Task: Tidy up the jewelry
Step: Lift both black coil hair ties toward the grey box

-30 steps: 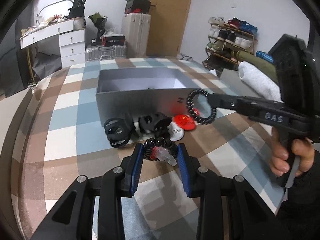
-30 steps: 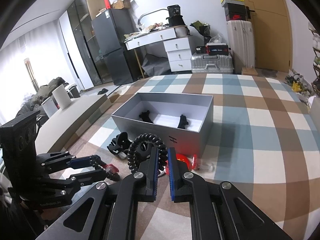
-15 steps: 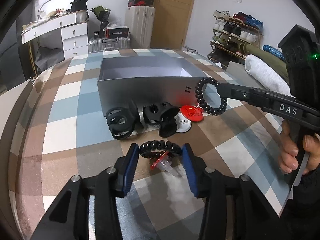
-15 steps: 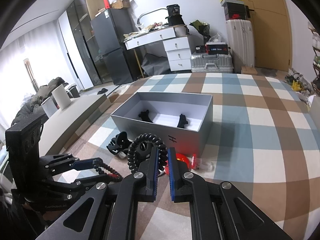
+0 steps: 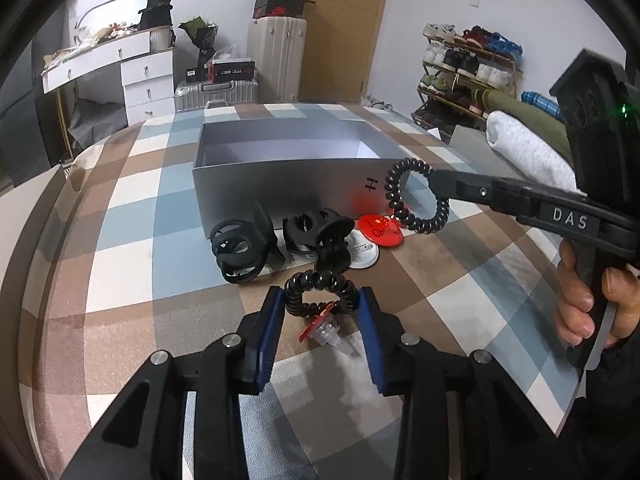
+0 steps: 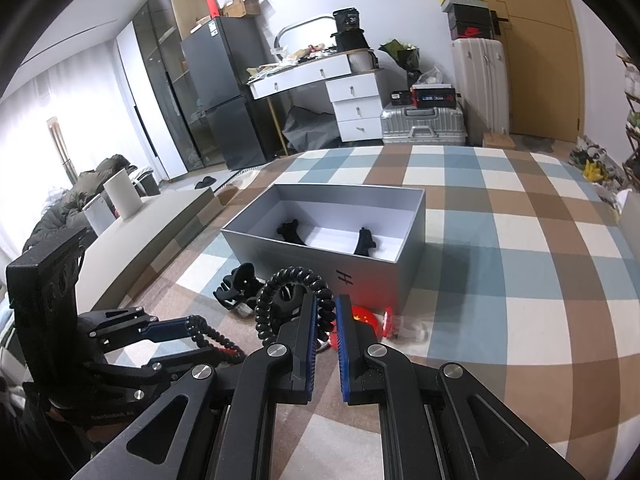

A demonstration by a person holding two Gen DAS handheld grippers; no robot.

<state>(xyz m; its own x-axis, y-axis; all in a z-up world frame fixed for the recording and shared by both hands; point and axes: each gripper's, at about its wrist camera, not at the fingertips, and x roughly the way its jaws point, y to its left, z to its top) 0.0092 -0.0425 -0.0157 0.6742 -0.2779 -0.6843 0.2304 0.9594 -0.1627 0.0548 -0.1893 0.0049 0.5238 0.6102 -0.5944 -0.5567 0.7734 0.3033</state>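
Observation:
A grey open box (image 5: 280, 172) stands on the checked cloth; in the right wrist view (image 6: 404, 224) it holds two black clips (image 6: 292, 232). My left gripper (image 5: 320, 300) is shut on a black spiral hair tie (image 5: 320, 284), lifted above a red-capped clear piece (image 5: 326, 326). My right gripper (image 6: 326, 312) is shut on another black spiral hair tie (image 6: 280, 296), held in the air right of the box front (image 5: 416, 196). Two black claw clips (image 5: 240, 248) and red and white badges (image 5: 380, 226) lie before the box.
The checked cloth (image 6: 520, 240) covers the surface. A white drawer desk (image 6: 352, 96), silver suitcases (image 6: 424, 124) and a shoe rack (image 5: 464, 68) stand behind. A grey ledge with a white cup (image 6: 122, 194) runs along the left.
My left gripper has closed on the spiral hair tie and lifted it off the cloth, away from the red-capped piece. My right gripper with its tie has stayed almost still.

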